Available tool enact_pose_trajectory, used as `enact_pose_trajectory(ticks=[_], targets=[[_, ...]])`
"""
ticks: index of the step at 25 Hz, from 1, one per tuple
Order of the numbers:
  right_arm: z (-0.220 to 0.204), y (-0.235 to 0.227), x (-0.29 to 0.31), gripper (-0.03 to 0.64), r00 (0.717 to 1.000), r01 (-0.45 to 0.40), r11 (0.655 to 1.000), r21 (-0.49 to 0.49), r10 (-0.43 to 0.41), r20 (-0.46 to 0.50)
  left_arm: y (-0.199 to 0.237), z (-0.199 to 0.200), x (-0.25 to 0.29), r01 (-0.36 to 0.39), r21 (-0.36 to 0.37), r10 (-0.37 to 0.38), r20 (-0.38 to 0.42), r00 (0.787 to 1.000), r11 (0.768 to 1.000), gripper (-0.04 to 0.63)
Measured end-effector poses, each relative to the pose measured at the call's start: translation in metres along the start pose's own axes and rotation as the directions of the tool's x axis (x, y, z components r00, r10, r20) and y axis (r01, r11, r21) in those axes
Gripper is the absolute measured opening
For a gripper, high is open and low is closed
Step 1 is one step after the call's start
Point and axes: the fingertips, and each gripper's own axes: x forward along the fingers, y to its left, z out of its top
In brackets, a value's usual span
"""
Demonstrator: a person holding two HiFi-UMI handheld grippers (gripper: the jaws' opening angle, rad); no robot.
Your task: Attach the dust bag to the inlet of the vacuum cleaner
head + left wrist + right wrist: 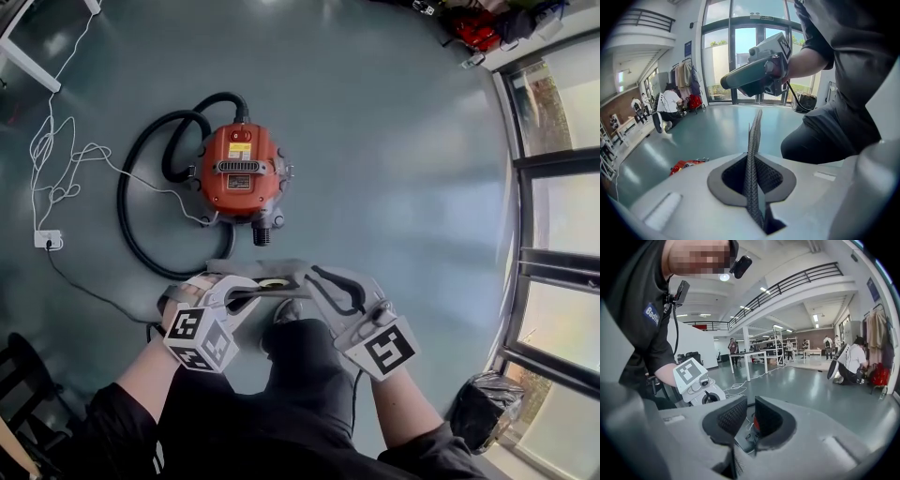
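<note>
- Holds a grey dust bag (246, 270) up between both grippers, over the grey-green floor (403, 159).
- Pinches the bag's thin edge in the left gripper (754, 123), fingers clenched almost together.
- Clamps a flat part of the bag in the right gripper (749, 405), fingers a narrow gap apart.
- Positioned near the orange vacuum cleaner (239, 173), on its near side, not touching.
- Beside the vacuum cleaner, a black hose (125, 220) looped on the floor.

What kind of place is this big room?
Probably a large open workshop or lab hall, though I can't be sure: it has tall glass doors, an upstairs balcony railing and work tables standing on a wide smooth floor.
</note>
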Motion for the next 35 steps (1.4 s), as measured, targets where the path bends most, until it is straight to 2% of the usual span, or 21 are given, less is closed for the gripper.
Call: enact_pose_trajectory(ticks=[6, 13, 21, 28, 35], targets=[[-0.034, -0.015, 0.028, 0.037, 1.000, -0.020, 0.999, -0.029, 0.020, 0.007, 0.013, -0.028, 0.030, -0.010, 0.005, 0.010, -0.011, 1.000, 1.000, 0.040], [-0.089, -0.042, 0.052, 0.037, 1.000, 0.003, 1.000, -0.031, -0.002, 0.020, 0.020, -0.062, 0.072, -0.018, 0.014, 0.018, 0.007, 1.000, 1.000, 0.040], [-0.150, -0.076, 0.086, 0.037, 0.997, 0.040, 0.998, -0.058, -0.036, 0.069, 0.026, -0.104, 0.120, -0.051, 0.060, 0.050, 0.012, 0.999, 0.997, 0.040], [-0.178, -0.092, 0.097, 0.037, 0.994, 0.064, 0.991, -0.118, -0.052, 0.098, 0.035, -0.121, 0.139, -0.067, 0.052, 0.065, 0.043, 0.997, 0.996, 0.040], [-0.187, -0.095, 0.111, 0.037, 0.990, 0.072, 0.985, -0.157, -0.051, 0.135, 0.049, -0.148, 0.159, -0.073, 0.016, 0.073, 0.003, 0.997, 0.997, 0.038]])
